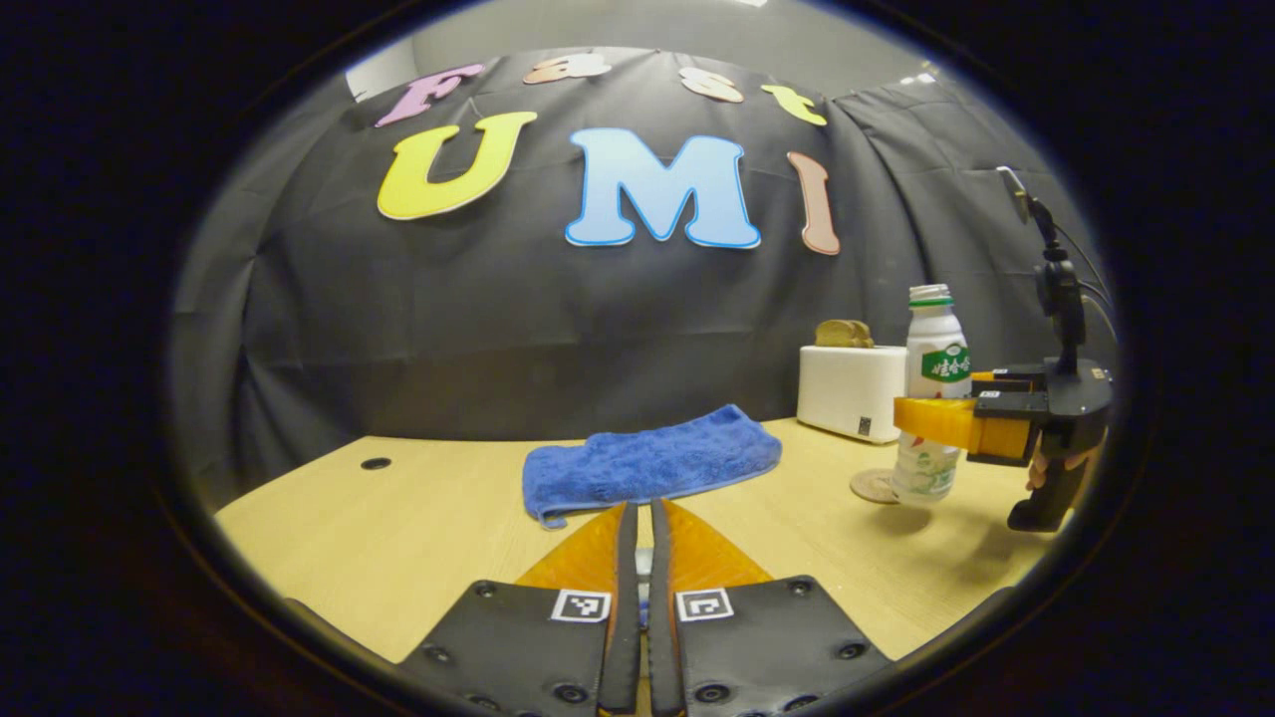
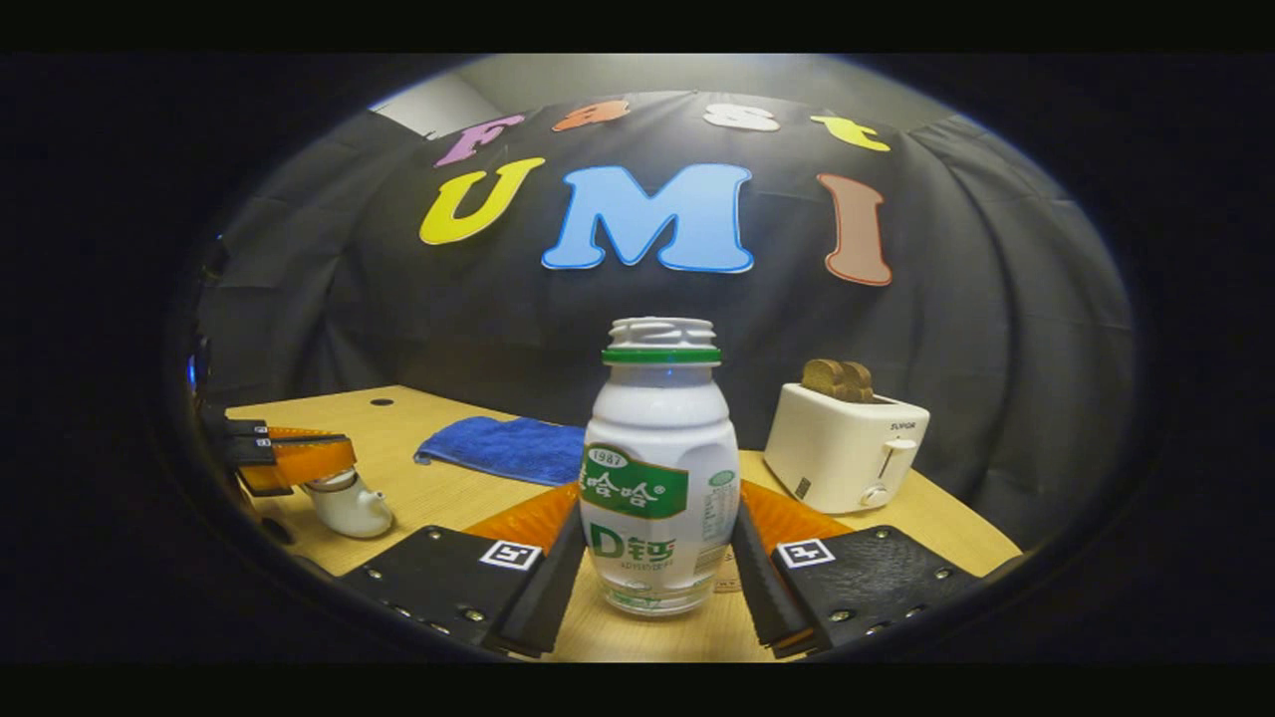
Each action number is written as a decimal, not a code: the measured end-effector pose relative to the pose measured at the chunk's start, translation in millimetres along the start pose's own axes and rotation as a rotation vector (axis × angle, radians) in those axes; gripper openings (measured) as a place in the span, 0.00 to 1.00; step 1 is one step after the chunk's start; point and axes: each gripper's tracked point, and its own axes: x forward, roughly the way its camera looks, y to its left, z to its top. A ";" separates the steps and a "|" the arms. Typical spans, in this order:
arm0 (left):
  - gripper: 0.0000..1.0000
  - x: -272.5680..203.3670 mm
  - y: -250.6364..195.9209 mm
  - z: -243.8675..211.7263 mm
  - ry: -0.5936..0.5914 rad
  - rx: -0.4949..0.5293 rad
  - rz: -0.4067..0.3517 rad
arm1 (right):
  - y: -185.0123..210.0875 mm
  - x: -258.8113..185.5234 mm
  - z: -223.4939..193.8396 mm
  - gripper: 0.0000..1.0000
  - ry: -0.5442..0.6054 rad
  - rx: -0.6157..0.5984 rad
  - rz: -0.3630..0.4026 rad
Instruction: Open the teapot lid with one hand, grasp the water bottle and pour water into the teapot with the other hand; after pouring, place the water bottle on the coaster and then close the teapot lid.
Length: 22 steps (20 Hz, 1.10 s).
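Where the left gripper [image 2: 284, 460] covers it, teapot [image 2: 349, 506] top hidden, those fingers nearly together, grip on lid unclear, right gripper [image 2: 657, 558] clamped on white bottle [image 2: 659, 468], uncapped, green-ringed neck, beside coaster [image 1: 875, 486], table [image 1: 418, 538].

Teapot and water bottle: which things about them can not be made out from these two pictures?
- Teapot, right gripper view: the left tool covers its top; lid on or off is unclear.
- Left gripper view: the tool's nearly closed fingers hide anything between them.
- Coaster, left gripper view: the water bottle overlaps it; standing on it or not is unclear.
- Water level: the bottle's wall is opaque.
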 end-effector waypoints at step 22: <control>0.83 -52.9 23.0 55.2 -0.201 -0.133 0.025 | -55.9 66.6 -28.5 0.71 0.017 0.058 -0.092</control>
